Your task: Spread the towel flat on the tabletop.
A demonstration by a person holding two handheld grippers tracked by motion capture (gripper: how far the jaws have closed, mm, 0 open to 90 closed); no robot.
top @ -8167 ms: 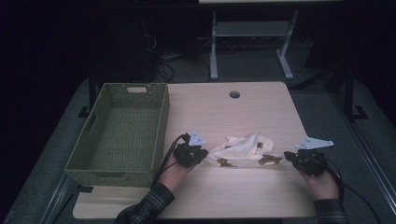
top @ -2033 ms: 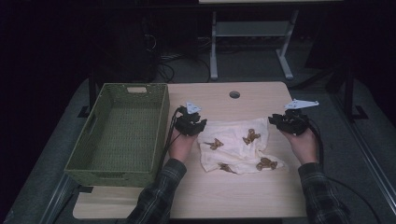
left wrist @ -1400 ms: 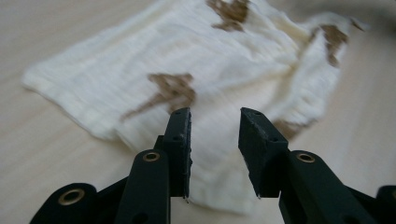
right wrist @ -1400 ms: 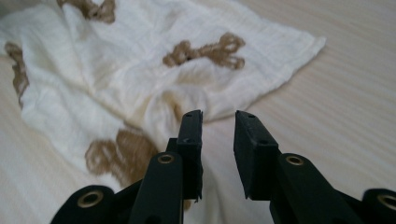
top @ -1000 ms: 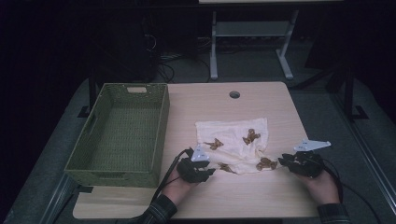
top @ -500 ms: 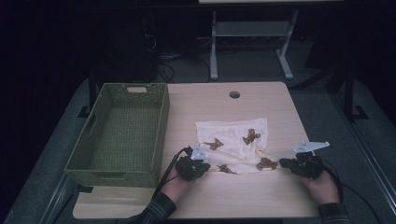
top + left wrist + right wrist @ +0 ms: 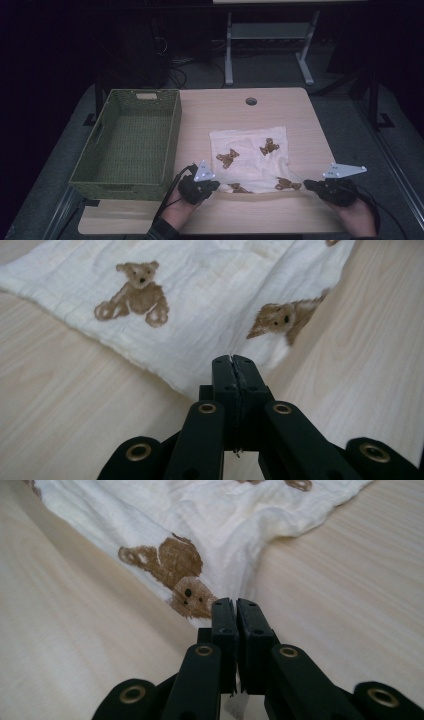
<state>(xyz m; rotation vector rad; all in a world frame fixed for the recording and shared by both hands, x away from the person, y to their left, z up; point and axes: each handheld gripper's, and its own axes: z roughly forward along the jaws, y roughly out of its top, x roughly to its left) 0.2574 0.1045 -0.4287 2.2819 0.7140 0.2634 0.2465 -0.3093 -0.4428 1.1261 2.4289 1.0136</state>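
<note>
You had both near corners of the cloth [image 7: 250, 159] pinched, left tool [image 7: 234, 361] and right tool [image 7: 235, 605] pressed together on it; folding remained undone.

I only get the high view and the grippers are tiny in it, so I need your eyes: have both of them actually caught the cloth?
Observer: Yes for the left gripper. In its own view the jaws are shut on the near corner of the cloth.
Operator: And the right one?
Observer: The right gripper is shut too, pinching the cloth edge right by a printed bear.
Operator: Is the cloth off the table there?
Observer: At that corner, yes: in the right gripper view the fabric rises in a fold to the jaws, with a shadow on the table beneath.
</note>
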